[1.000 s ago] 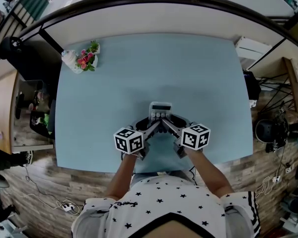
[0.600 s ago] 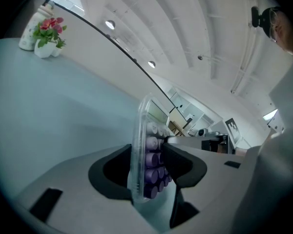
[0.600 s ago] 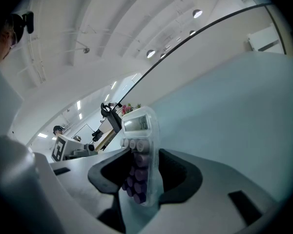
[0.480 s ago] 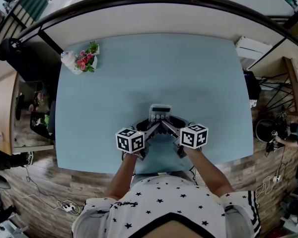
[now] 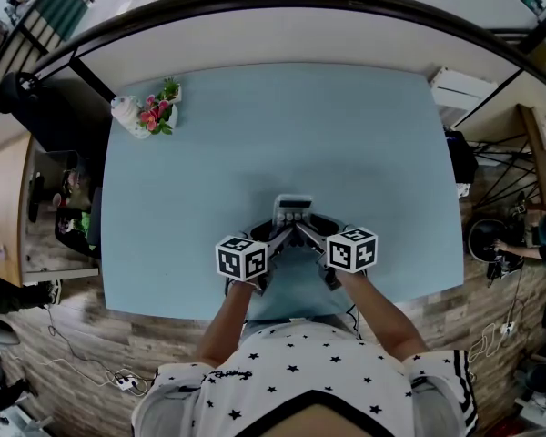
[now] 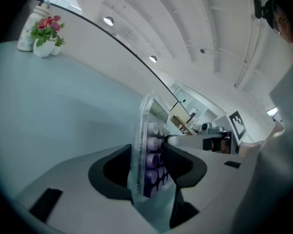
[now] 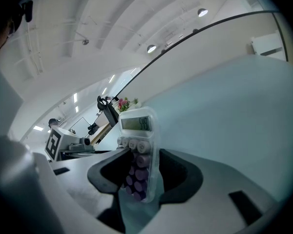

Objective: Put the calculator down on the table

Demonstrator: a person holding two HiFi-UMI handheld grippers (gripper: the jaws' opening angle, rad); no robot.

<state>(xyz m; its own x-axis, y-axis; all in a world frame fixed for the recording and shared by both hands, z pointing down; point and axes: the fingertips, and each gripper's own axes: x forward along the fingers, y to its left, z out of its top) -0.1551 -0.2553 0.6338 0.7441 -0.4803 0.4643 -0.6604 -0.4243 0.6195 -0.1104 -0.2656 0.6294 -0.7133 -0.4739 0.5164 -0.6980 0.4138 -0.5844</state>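
Pale blue desk (image 5: 255,126) fills most of the head view, with wood-pattern floor (image 5: 73,335) around it and a small white pot of pink flowers (image 5: 152,109) at its far left corner. Over the middle of the near edge, the calculator (image 5: 293,208) sits between both tongs, which meet on it from either side, its display end pointing away from the person.

The left tongs (image 6: 147,172) are clamped on its lower part. It shows edge-on in the left gripper view, the clear casing against one dark pad and the purple keys against the other. The right tongs (image 7: 139,182) grip the same end, with the grey display and a row of pale keys standing clear above the pads.

I cannot tell whether the calculator touches the desk. A star-printed shirt (image 5: 300,371) shows at the bottom of the head view.
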